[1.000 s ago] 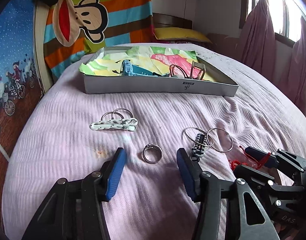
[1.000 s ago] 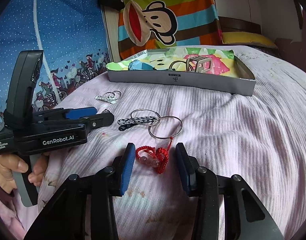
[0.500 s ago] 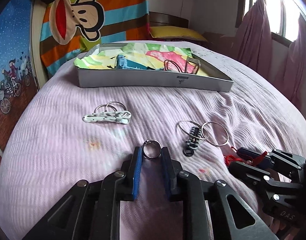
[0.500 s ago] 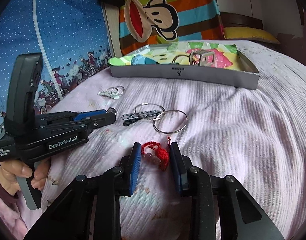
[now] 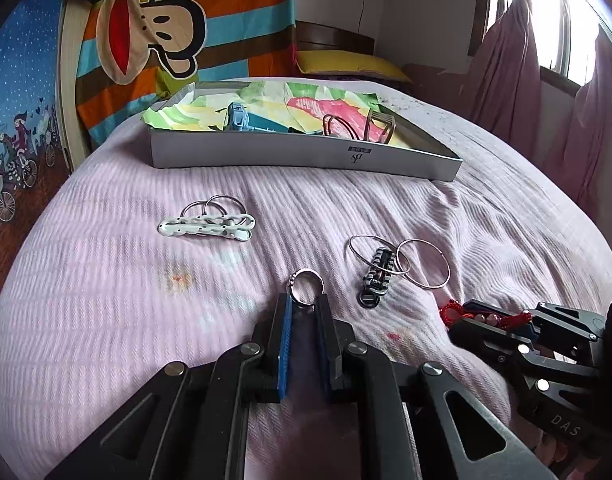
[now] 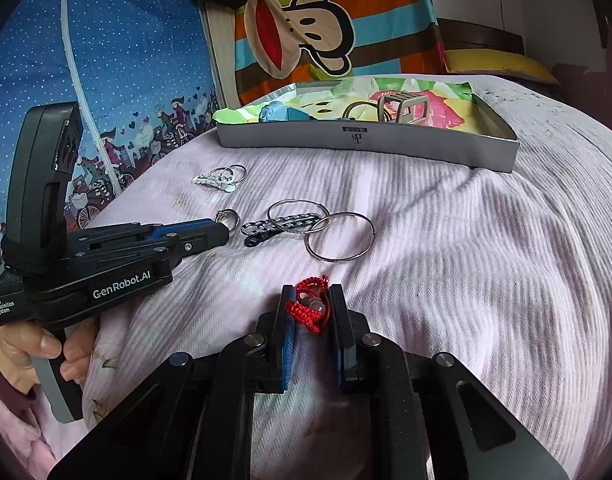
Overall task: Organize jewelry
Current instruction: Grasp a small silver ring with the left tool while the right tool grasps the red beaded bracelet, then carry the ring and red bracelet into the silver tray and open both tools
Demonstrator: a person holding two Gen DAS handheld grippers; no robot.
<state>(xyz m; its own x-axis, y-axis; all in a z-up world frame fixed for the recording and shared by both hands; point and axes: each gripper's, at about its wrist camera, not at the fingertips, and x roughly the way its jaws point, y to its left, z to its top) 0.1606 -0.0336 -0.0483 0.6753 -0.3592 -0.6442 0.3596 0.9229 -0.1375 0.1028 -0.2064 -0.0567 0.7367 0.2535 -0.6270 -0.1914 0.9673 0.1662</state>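
Left claw [image 5: 305, 308]: I've clamped the thin silver metal ring [image 5: 305, 290] at its tips.
Right claw [image 6: 311, 304]: I've clamped the red braided cord bracelet [image 6: 311, 306].

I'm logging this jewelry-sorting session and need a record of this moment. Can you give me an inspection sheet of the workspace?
Surface: pink ribbed blanket on a bed, with small stains.
Job's things: silver ring in the left gripper; red cord bracelet in the right gripper; black clip with two hoops and white clip with hoops lying loose; grey box, lined with coloured paper, holding a blue item and metal pieces.
Clutter: nothing seen.
Grippers: both closed on their items; a hand holds the left one.
Cables: nothing seen.
Surroundings: monkey-print striped cloth, yellow pillow, pink curtains, window.
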